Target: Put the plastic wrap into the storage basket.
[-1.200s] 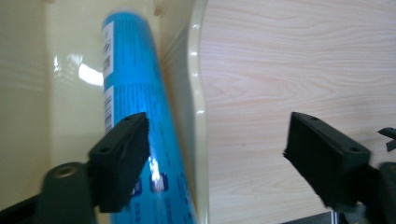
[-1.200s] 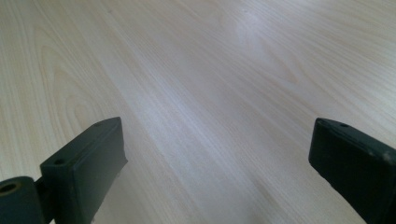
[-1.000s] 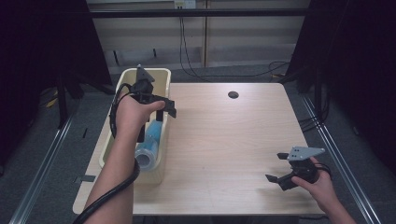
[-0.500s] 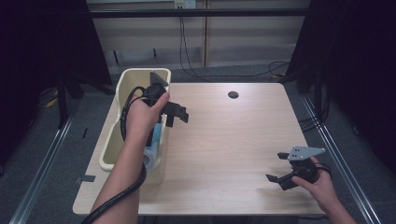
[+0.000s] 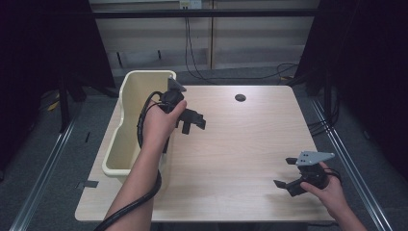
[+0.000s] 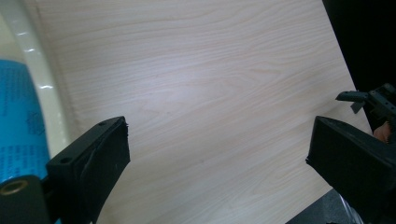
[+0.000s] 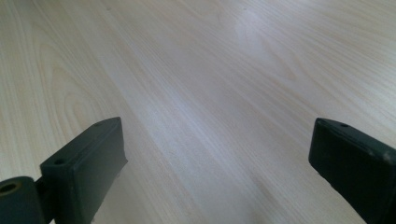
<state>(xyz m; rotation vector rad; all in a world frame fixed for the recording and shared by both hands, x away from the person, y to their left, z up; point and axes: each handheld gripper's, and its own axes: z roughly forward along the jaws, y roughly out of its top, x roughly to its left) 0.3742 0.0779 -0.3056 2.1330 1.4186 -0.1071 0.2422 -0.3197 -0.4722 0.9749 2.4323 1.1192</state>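
Even overhead light brightens the table; surroundings stay dark, and close-up views look soft.

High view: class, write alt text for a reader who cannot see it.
A person's left gripper, jaws open and empty, hangs over a wooden table beside a cream plastic bin at the table's left edge. The right gripper, also open, rests low near the table's near right corner. A small dark hole marks the far side.

The left gripper has come out of the cream bin and now sits over the wooden table, just beside the bin's wall. Its jaws have just been opening, and nothing is between them. The blue thing lies in the bin.
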